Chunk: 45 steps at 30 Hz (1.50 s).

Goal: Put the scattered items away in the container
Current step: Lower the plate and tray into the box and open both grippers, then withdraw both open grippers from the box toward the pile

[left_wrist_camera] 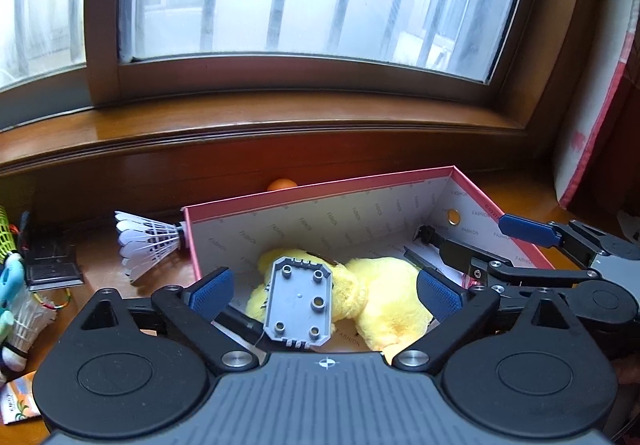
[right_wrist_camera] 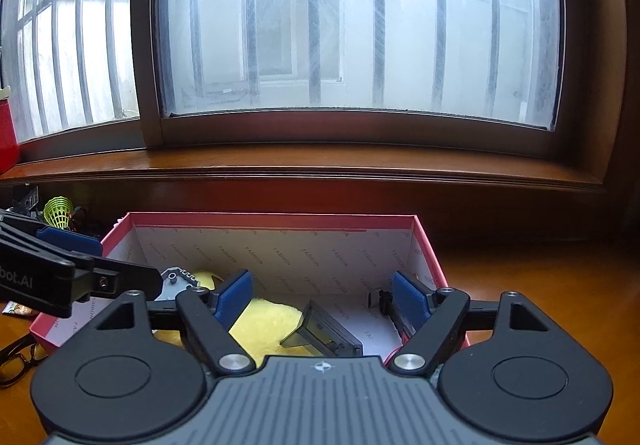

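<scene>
Both grippers hang over a pink-rimmed box (left_wrist_camera: 320,201) that stands on a wooden table (right_wrist_camera: 540,277) below a barred window (right_wrist_camera: 352,25). The left gripper (left_wrist_camera: 324,291) has its blue pads spread wide, pressing on nothing. Between them, lower down, a grey studded plate (left_wrist_camera: 300,305) lies tilted on a yellow plush toy (left_wrist_camera: 384,297) on the box floor; neither pad touches it. The right gripper (right_wrist_camera: 324,299) also has its pads apart and holds nothing; below them, inside the box, lies a dark rectangular item (right_wrist_camera: 324,333) against the plush, and a small black piece (right_wrist_camera: 380,301) sits near the right wall.

Outside the box, items remain scattered. A white shuttlecock (left_wrist_camera: 148,245) lies on its side just beside the box's left wall, its cork end touching or nearly touching the wall. An orange ball (left_wrist_camera: 282,184) sits behind the far wall. Farther left are a green shuttlecock (right_wrist_camera: 59,212), another white one (left_wrist_camera: 24,321) and a small packet (left_wrist_camera: 18,397) at the near left edge. In the right wrist view, a pair of dark-framed glasses (right_wrist_camera: 18,359) rests on the table near the box's near left corner
</scene>
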### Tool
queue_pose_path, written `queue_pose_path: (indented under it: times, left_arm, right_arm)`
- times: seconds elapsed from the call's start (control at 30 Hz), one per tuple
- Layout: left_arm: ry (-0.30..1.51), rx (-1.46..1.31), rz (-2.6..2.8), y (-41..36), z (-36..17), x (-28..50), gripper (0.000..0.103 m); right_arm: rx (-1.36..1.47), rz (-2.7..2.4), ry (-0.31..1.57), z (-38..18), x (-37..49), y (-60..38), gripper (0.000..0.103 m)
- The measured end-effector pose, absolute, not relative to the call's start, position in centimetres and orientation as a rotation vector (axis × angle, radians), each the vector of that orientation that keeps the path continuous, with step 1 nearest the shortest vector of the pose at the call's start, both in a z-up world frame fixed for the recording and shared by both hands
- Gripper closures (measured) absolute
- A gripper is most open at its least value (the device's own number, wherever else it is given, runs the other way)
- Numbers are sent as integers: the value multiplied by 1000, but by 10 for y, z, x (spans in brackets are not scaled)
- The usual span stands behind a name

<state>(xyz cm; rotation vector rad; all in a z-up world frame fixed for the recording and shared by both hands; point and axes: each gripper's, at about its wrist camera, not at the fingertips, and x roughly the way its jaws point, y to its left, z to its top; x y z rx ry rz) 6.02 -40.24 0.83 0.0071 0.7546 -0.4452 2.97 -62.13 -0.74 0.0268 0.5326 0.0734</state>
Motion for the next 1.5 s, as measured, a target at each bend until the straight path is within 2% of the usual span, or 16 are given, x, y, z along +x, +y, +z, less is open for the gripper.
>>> queue_pose_path:
  times: [0.33, 0.73, 1.2, 1.5]
  left_arm:
    - [715, 47, -358, -366, 16, 22, 0]
    - [694, 52, -187, -246, 17, -20, 0]
    - [753, 117, 7, -102, -19, -29, 0]
    - [767, 80, -120, -55, -46, -7, 0]
  right_arm:
    - [1, 105, 512, 1, 9, -598, 18]
    - [-32, 174, 503, 13, -17, -511, 18]
    - [-95, 296, 526, 15, -40, -368, 16]
    - [-121, 329, 537, 12, -39, -303, 16]
